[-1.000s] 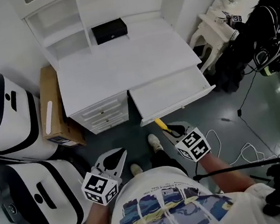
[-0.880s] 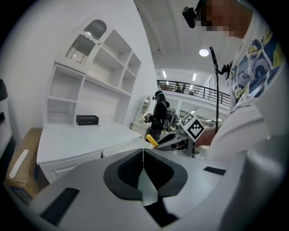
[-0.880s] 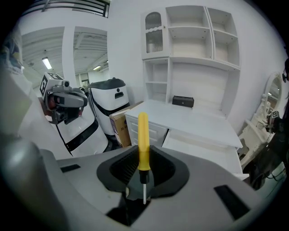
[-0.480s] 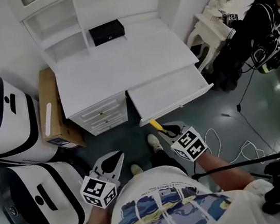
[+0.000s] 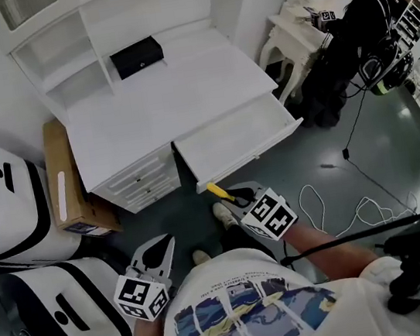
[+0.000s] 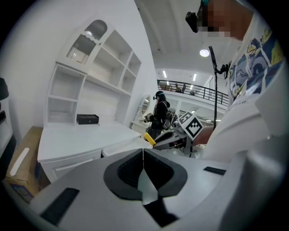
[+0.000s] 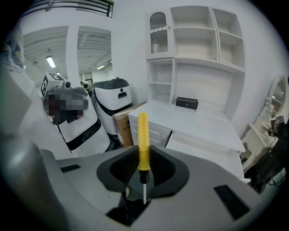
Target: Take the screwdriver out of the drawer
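A yellow-handled screwdriver [image 5: 219, 192] [image 7: 143, 140] sticks out of my right gripper [image 5: 234, 196] [image 7: 143, 155], which is shut on it; the metal tip points back toward the camera in the right gripper view. It hangs in the air in front of the open white drawer [image 5: 238, 137] of the desk [image 5: 168, 99]. The drawer's inside looks bare white. My left gripper [image 5: 154, 251] [image 6: 143, 155] is lower left in the head view, jaws closed together with nothing between them. From the left gripper view the screwdriver [image 6: 149, 139] shows at mid-frame.
A black box [image 5: 135, 56] sits on the desk under the white shelves. A cardboard box [image 5: 64, 185] and white-and-black machines [image 5: 4, 202] stand left of the desk. A person in black [image 5: 359, 16] stands at a white dressing table [image 5: 294, 25]. Cables [image 5: 342, 214] lie on the floor.
The head view has shifted, so desk and drawer sit further left in the picture. Both grippers keep their pose; the right one still holds the screwdriver.
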